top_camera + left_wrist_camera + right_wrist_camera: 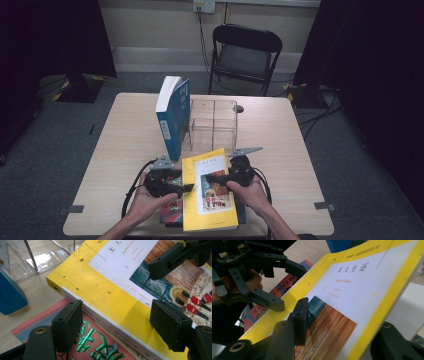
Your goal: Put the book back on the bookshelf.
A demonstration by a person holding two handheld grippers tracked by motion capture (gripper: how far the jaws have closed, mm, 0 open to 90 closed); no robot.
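A yellow paperback (210, 215) lies on a red-covered book (170, 212) at the table's front edge. My right gripper (210, 177) is shut on the yellow paperback (352, 290) at its right edge, one jaw flat on the cover and the other under the edge. My left gripper (187, 188) is open at the book's spine side. In the left gripper view its jaws straddle the spine edge of the yellow paperback (107, 287), one over the red-covered book (100, 347), the other above the yellow cover. The right gripper's upper finger (170, 260) lies across the cover picture.
A thick blue book (172, 117) stands upright mid-table, leaning by a clear acrylic organiser (212, 122) with empty compartments. A black folding chair (245, 50) stands beyond the far edge of the table (280, 135). Both of the person's hands come in at the front edge.
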